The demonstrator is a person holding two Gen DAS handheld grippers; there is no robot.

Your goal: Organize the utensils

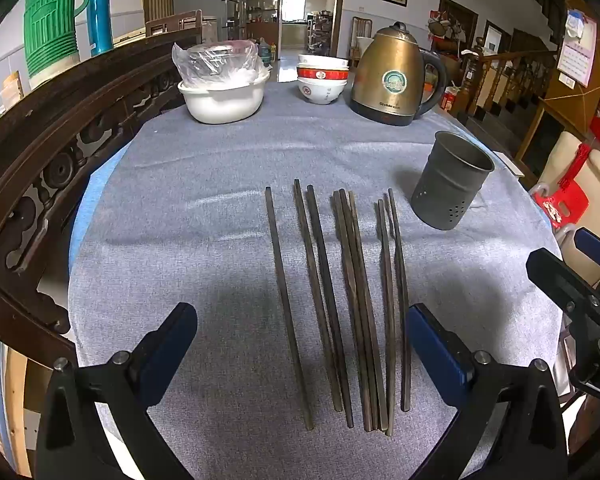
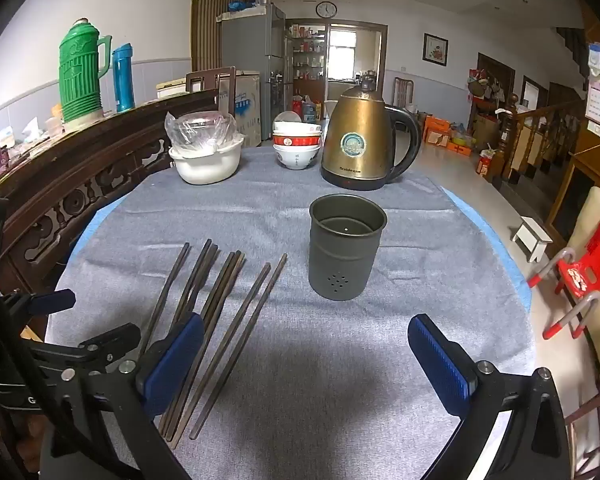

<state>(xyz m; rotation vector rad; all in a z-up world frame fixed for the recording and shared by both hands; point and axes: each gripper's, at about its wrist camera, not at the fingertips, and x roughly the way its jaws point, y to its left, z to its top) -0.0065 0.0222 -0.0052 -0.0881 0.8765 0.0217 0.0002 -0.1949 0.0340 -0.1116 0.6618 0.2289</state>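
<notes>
Evidently nothing of the sorting is yet done; every one of the chopsticks (image 1: 340,304) is seen lying flat on the grey cloth (image 1: 204,208), and the metal holder (image 2: 346,250) is seen to be empty, its perforated floor bare in the right wrist view; the whole transfer is judged to remain. The left gripper (image 1: 300,348) is held wide above the near ends of the sticks, nothing being pressed by its blue pads; the right gripper (image 2: 306,354) is likewise spread wide and empty, aimed toward the holder, which stands upright just to the right of the sticks and near a brass-coloured kettle (image 1: 392,76). Eight sticks or so are counted, though the middle cluster is too overlapped to be sure; they are dark, slender, squared at the thick end and laid roughly parallel, some touching, one set apart at the left.
</notes>
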